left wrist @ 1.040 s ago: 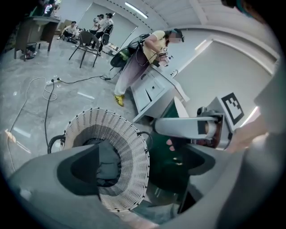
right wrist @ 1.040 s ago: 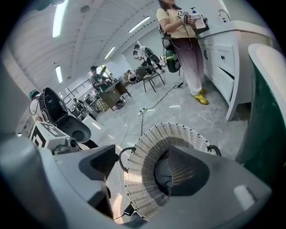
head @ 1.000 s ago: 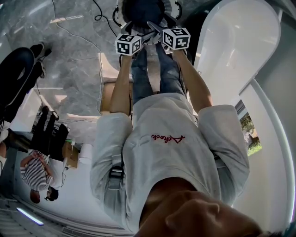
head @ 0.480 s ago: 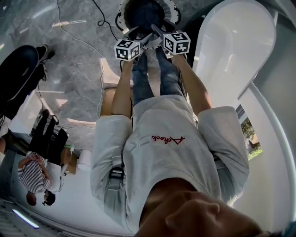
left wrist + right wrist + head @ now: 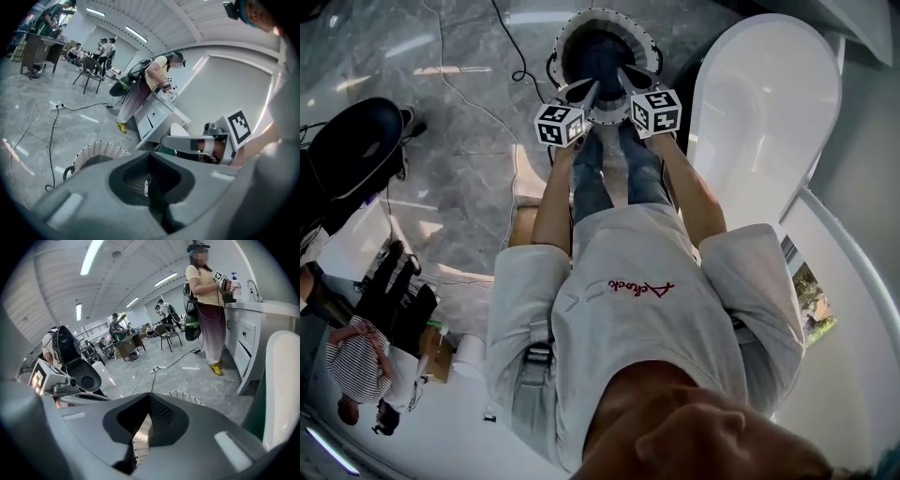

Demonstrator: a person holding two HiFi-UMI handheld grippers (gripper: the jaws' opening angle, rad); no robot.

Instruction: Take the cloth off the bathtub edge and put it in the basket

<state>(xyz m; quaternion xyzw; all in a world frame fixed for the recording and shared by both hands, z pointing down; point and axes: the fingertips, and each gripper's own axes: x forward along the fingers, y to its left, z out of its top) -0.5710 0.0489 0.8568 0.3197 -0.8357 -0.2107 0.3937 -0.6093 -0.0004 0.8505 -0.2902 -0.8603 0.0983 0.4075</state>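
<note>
In the head view the white wicker basket (image 5: 565, 34) stands on the floor ahead of the person's legs, and the dark cloth (image 5: 598, 49) lies inside it. My left gripper (image 5: 586, 90) and right gripper (image 5: 627, 74) hang side by side just over the basket's near rim, both shut with nothing between the jaws. The left gripper view has the basket (image 5: 93, 153) below and the right gripper (image 5: 197, 143) alongside. In the right gripper view the basket's rim (image 5: 185, 397) shows past the jaws. The white bathtub (image 5: 764, 103) lies to the right.
A black cable (image 5: 502, 112) runs across the grey floor left of the basket. A dark bulky thing (image 5: 356, 141) and seated people (image 5: 356, 347) are at the left. A person in a yellow top (image 5: 206, 291) stands at a white cabinet (image 5: 246, 338) beyond the tub.
Both grippers' jaws have closed from open, with nothing in them. The head view has tipped forward, and the whole basket with the cloth in it now shows.
</note>
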